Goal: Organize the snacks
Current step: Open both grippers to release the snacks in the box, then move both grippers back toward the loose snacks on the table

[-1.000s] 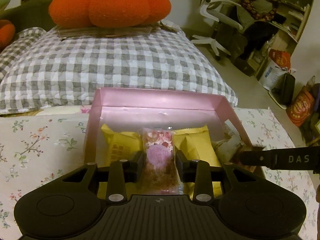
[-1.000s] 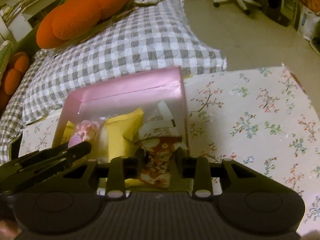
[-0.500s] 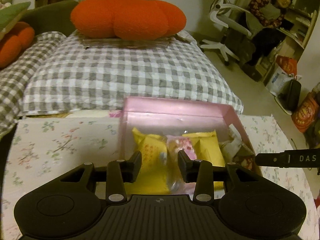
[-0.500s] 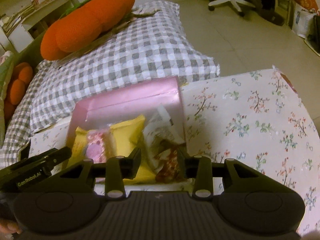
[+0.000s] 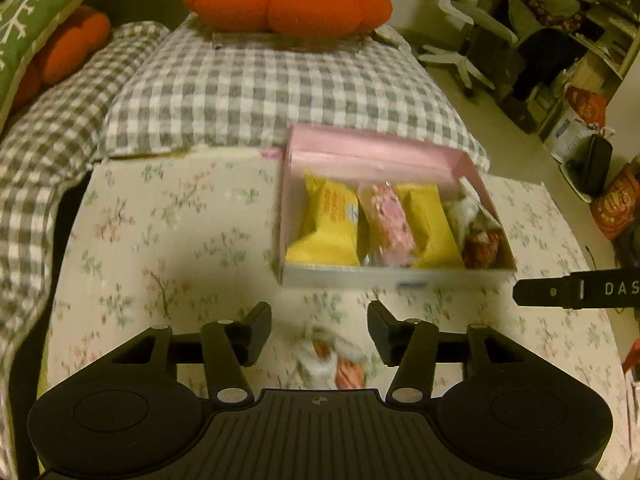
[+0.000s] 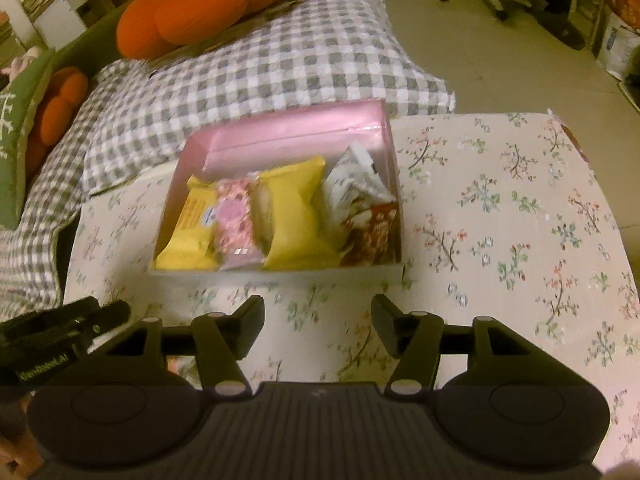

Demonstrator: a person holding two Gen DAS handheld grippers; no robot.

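- The left hand-held gripper [image 5: 319, 330] hangs above the floral-clothed table [image 5: 168, 240], jaws opening and parted with nothing pressed between the pads; a blurred white-and-red snack packet [image 5: 332, 360] lies on the cloth below the gap, still outside the box.
- The right hand-held gripper [image 6: 318, 326] is likewise opening and empty, with only bare cloth showing between its jaws.
- Ahead of both tools sits the pink box [image 6: 288, 132], on the table close to its far edge, beside a checked cushion [image 6: 280, 56].
- Four packets stand side by side inside: a yellow packet [image 6: 192, 228] on the left, a pink-flecked bar [image 6: 236, 220], a second yellow packet [image 6: 292, 216], and a white-and-red packet [image 6: 364, 208] against the right wall.
- Packed on edge in a row, the snacks appear set to save room and keep each one easy to see.
- The loose packet on the cloth is probably the next to be boxed, though the row already looks tight.
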